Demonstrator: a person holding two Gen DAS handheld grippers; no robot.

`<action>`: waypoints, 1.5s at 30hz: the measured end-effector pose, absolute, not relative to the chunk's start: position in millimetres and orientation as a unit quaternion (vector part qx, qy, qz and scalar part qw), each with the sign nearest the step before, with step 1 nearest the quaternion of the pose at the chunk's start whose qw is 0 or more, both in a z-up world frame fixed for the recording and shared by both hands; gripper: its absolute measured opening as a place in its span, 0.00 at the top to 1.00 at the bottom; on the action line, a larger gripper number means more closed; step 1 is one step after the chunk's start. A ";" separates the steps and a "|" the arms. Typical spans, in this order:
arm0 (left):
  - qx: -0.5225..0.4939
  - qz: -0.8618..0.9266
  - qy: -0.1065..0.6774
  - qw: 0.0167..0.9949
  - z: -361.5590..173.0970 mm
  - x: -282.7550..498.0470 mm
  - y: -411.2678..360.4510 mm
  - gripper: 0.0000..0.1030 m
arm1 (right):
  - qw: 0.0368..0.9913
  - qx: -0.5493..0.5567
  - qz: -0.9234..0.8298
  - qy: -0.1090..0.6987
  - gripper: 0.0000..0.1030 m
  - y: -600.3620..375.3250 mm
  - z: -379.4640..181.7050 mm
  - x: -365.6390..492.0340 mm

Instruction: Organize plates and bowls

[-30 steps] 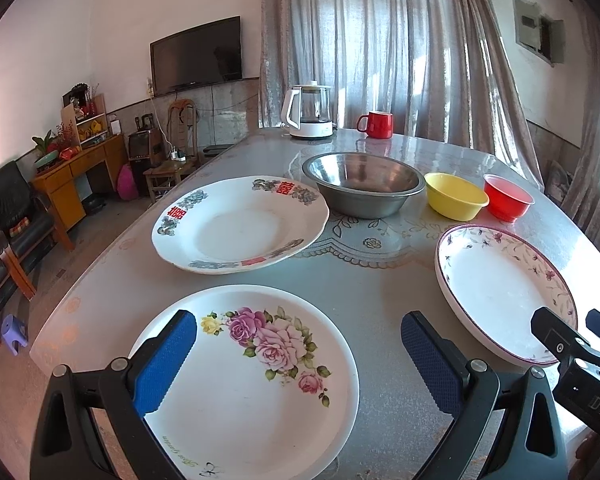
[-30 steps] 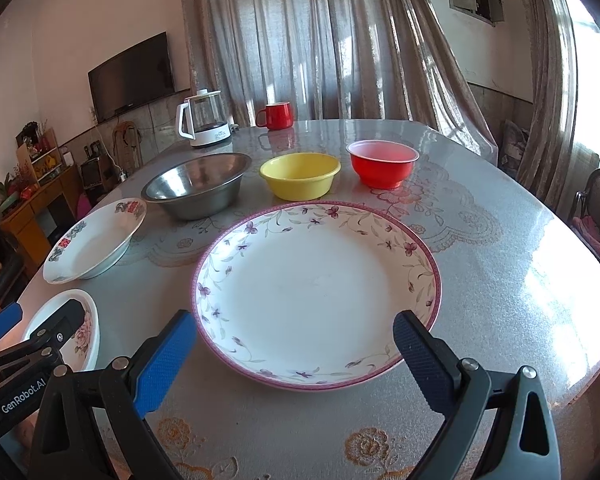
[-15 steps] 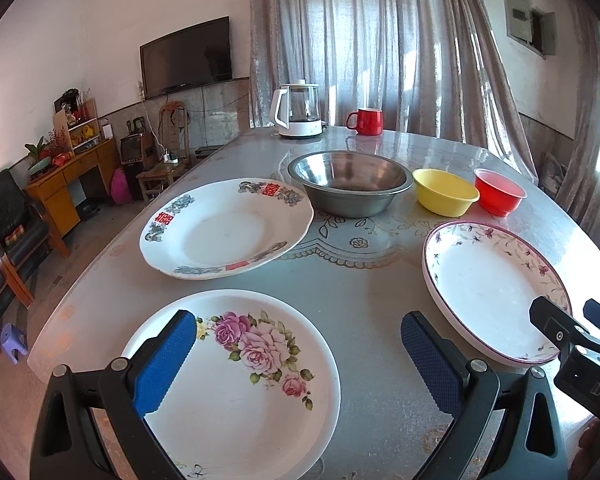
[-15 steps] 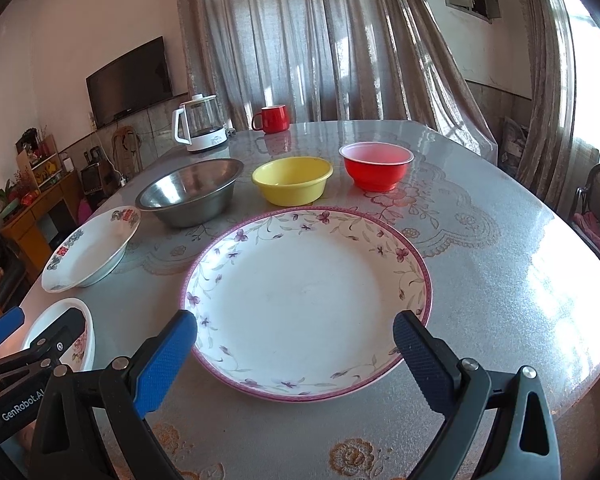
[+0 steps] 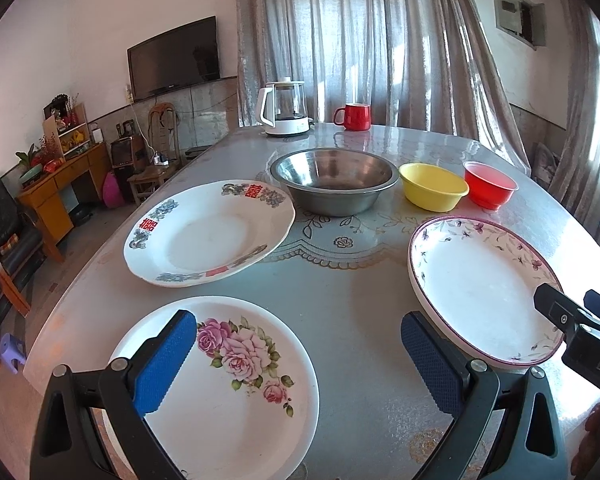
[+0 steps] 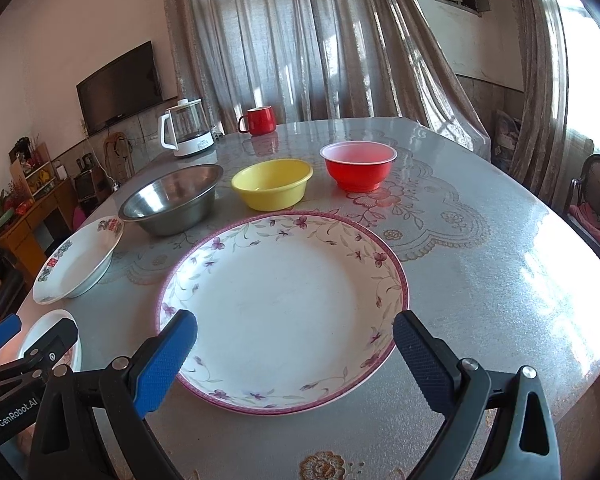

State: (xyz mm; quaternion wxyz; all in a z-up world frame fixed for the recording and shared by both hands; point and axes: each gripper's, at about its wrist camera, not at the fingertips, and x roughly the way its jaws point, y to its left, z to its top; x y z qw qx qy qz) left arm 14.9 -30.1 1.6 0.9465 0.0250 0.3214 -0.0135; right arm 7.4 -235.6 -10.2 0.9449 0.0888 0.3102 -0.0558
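A white plate with pink roses (image 5: 236, 376) lies at the table's near edge, under my open left gripper (image 5: 296, 360). To its right lies a purple-rimmed floral plate (image 5: 480, 284) (image 6: 284, 304), with my open right gripper (image 6: 296, 356) held over its near rim and nothing between the fingers. A white plate with red characters (image 5: 208, 236) (image 6: 76, 268) sits further back on the left. Behind stand a steel bowl (image 5: 336, 180) (image 6: 172, 200), a yellow bowl (image 5: 432, 188) (image 6: 272, 188) and a red bowl (image 5: 488, 184) (image 6: 358, 168).
A glass kettle (image 5: 284, 108) (image 6: 186, 128) and a red mug (image 5: 354, 116) (image 6: 258, 120) stand at the table's far edge before curtains. The round table (image 6: 480, 264) has bare surface on the right. Furniture and a TV (image 5: 172, 60) line the left wall.
Both grippers have drawn back and risen a little, so the plates and bowls sit slightly further away in view. Nothing on the table has moved.
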 end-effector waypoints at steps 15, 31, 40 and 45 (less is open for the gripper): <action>0.040 -0.030 0.322 0.945 4.4 18.8 -44.9 0.00 | 0.942 0.103 -0.050 0.316 0.03 -254.3 -10.6 10.9; 0.027 -0.125 0.373 0.919 2.1 44.8 -67.8 0.00 | 0.926 0.162 -0.020 0.341 0.03 -312.8 -11.5 40.2; -0.014 -0.168 0.408 0.897 -0.1 79.4 -81.2 0.01 | 0.892 0.235 0.016 0.385 0.03 -342.8 -39.3 66.0; -0.024 -0.172 0.444 0.879 -13.7 105.1 -91.1 0.17 | 0.894 0.216 0.030 0.391 0.14 -338.5 -45.8 75.8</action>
